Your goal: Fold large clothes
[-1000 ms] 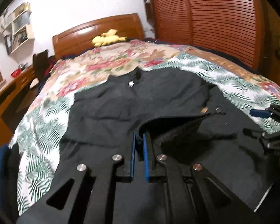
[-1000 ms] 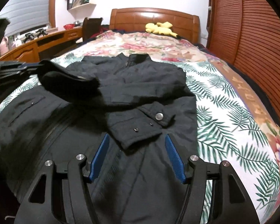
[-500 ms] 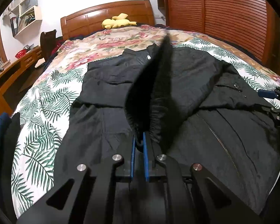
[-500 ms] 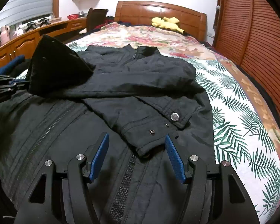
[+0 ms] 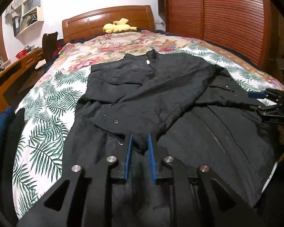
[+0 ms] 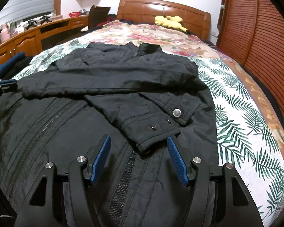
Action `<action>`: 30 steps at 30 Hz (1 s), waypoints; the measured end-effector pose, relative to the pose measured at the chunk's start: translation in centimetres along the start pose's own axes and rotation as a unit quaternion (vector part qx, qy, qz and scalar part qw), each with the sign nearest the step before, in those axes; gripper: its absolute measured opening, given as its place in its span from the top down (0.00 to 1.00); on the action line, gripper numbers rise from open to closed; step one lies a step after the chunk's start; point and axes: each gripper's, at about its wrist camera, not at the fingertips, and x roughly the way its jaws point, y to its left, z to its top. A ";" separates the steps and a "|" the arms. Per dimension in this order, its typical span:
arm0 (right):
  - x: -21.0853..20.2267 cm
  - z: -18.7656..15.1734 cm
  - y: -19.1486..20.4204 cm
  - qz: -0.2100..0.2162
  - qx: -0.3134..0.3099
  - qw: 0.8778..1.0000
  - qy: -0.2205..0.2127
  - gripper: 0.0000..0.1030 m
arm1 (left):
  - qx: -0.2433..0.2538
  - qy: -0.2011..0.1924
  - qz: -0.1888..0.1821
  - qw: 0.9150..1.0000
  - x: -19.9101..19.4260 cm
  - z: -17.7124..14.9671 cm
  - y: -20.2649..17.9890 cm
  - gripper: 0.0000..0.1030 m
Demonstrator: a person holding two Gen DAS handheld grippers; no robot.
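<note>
A large black jacket (image 5: 151, 87) lies flat on the bed, collar toward the headboard, both sleeves folded across its chest. It also shows in the right wrist view (image 6: 108, 79). My left gripper (image 5: 139, 147) is slightly open, with the cuff of the upper sleeve (image 5: 140, 141) lying between its blue pads (image 5: 128, 151). My right gripper (image 6: 139, 151) is wide open and empty, just short of the other sleeve's snap-button cuff (image 6: 157, 130). The right gripper shows at the right edge of the left wrist view (image 5: 263, 98).
The bed has a palm-leaf and floral bedspread (image 6: 242, 113). A yellow plush toy (image 5: 117, 26) lies by the wooden headboard (image 5: 108, 19). A wooden desk (image 6: 28, 37) runs along the left. Slatted wooden doors (image 5: 227, 13) stand at the right. A blue cloth (image 5: 0, 130) lies at the left.
My left gripper carried the lifted sleeve across the jacket, laid it flat on the chest, and its jaws have parted a little. The right gripper stayed open and nearly still.
</note>
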 end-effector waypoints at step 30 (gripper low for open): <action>1.6 -0.1 0.8 0.000 -0.006 1.000 0.019 0.38 | -0.015 0.022 -0.064 0.998 0.9 -0.2 -1.2 0.98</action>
